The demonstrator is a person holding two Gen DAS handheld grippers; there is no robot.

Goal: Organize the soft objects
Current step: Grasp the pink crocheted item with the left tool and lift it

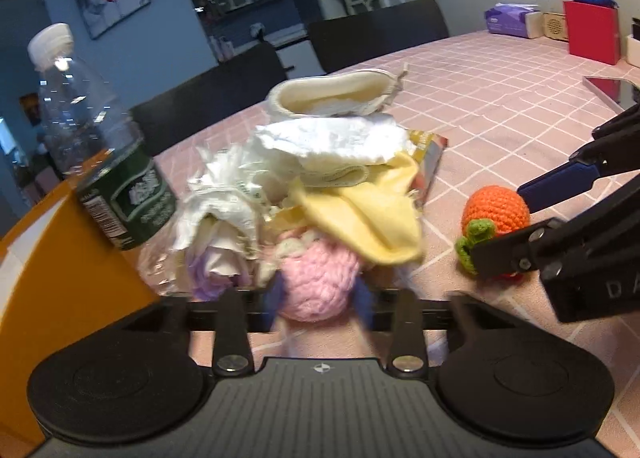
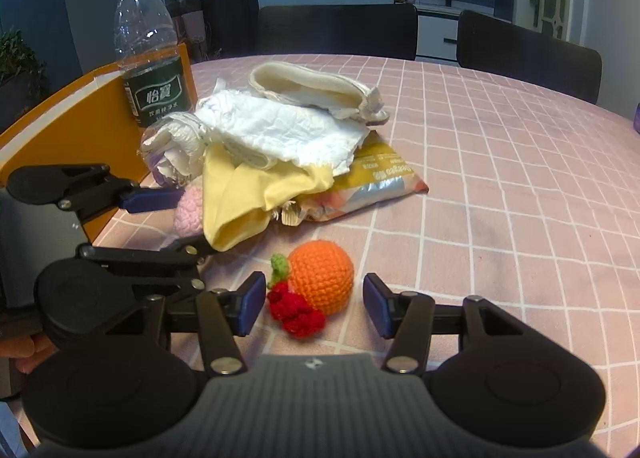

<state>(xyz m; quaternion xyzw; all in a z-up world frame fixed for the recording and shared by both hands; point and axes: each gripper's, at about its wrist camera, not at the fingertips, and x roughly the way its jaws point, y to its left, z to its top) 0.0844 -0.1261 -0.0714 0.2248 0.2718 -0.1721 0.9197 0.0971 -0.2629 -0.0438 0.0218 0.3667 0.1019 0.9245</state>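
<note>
Bottle (image 2: 150, 58) label 怡寶 | left gripper (image 1: 320, 298) clamped on pink ball (image 1: 320, 282) | right gripper (image 2: 316, 304) apart

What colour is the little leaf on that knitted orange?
Green; the leaf on the crocheted orange shows best in the right wrist view.

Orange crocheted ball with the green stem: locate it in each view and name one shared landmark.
Left wrist view: orange crocheted ball at right of middle, between the right gripper's fingers.
Right wrist view: low centre, between the open blue pads.
Shared landmark: clear plastic water bottle, upper left.
</note>
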